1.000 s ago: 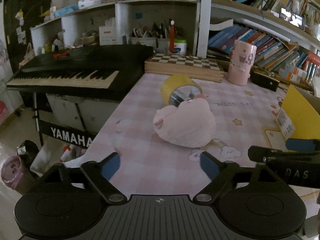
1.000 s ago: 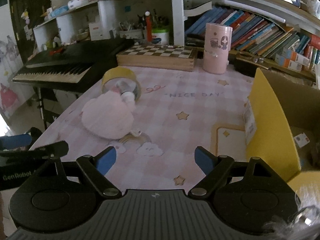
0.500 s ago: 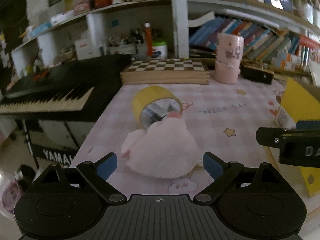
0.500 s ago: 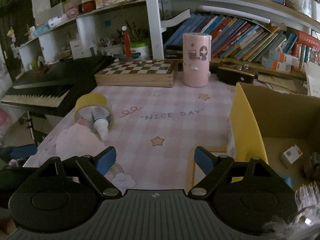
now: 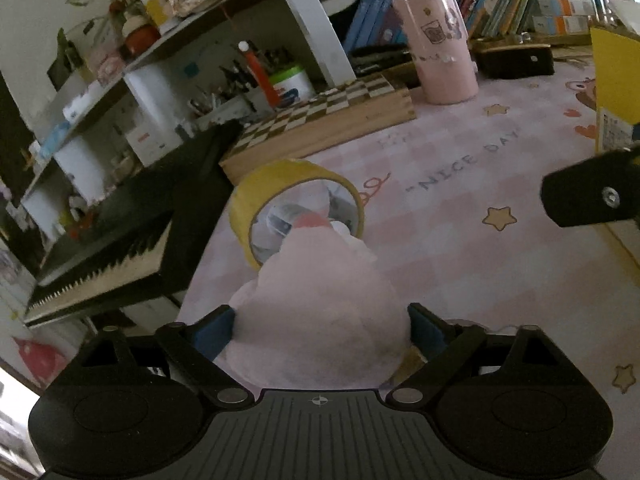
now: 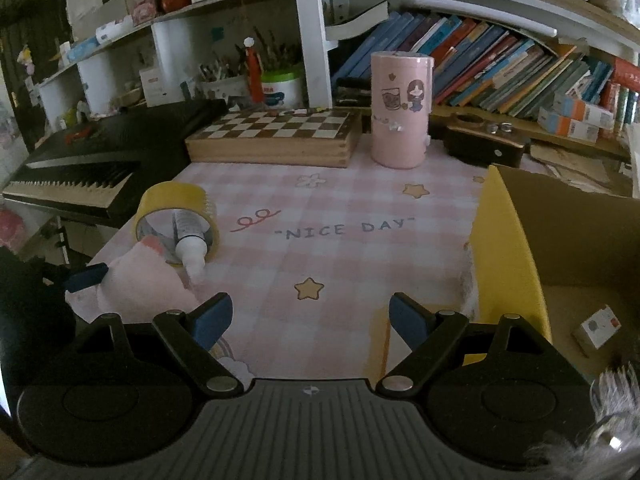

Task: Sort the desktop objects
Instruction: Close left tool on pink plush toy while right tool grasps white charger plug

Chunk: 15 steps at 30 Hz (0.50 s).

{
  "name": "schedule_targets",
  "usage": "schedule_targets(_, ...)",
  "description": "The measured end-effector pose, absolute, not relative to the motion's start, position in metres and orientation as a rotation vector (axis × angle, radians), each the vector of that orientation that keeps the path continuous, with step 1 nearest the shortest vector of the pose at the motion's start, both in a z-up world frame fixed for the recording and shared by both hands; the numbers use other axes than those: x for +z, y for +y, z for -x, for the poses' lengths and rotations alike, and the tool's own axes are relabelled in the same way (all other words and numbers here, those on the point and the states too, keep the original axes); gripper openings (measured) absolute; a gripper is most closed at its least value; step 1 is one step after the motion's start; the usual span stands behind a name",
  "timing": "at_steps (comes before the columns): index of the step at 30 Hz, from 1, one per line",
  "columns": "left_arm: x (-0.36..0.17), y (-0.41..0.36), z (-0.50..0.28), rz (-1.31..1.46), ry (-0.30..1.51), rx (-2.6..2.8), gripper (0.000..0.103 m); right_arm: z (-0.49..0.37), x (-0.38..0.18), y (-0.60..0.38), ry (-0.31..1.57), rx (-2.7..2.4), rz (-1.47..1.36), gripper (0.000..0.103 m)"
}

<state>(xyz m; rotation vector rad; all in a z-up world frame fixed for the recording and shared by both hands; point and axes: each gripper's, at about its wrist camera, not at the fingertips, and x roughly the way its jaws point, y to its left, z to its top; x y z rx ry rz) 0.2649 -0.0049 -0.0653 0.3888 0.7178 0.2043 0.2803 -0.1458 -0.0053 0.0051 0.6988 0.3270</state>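
A pink plush toy (image 5: 320, 300) lies on the pink checked table cover (image 5: 460, 240), near its left edge. My left gripper (image 5: 320, 330) straddles it, a blue pad close at each side, and the jaws are closing. The plush (image 6: 144, 280) leans on a yellow tape roll (image 5: 296, 204) standing on edge, with a white tube (image 6: 190, 244) poking out of the roll (image 6: 176, 216). My right gripper (image 6: 310, 318) hovers open over bare cover, nothing between its fingers. To its right stands an open yellow cardboard box (image 6: 508, 248).
A wooden chessboard box (image 6: 276, 136), a pink cylinder (image 6: 400, 112) and a black case (image 6: 484, 148) line the back. A black keyboard (image 6: 80, 176) adjoins the table's left edge. Bookshelves rise behind. A small white carton (image 6: 598, 326) lies in the box.
My left gripper has rolled and come forward and down onto the plush, which now fills the gap between its jaws. My right gripper has drifted right, toward the yellow box.
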Motion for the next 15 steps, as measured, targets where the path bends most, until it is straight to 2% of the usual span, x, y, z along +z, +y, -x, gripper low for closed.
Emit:
schedule_targets(2,-0.061,0.001,-0.26,-0.362,0.714,0.206,0.08,-0.284,-0.006,-0.143,0.701,0.34,-0.005,0.085)
schedule_targets(5,-0.051,0.013,-0.248,-0.289,0.707,0.217,0.075,-0.291,-0.008,-0.136,0.709,0.363,-0.009,0.085)
schedule_targets(10,-0.03,0.047,-0.224,-0.068,0.692,0.239,0.075,-0.303,-0.013,-0.115,0.726,0.429,0.0,0.085)
schedule_targets(15,-0.022,0.073,-0.204,0.013,0.705,0.319,0.075,-0.312,-0.02,-0.086,0.754,0.521,0.017,0.085)
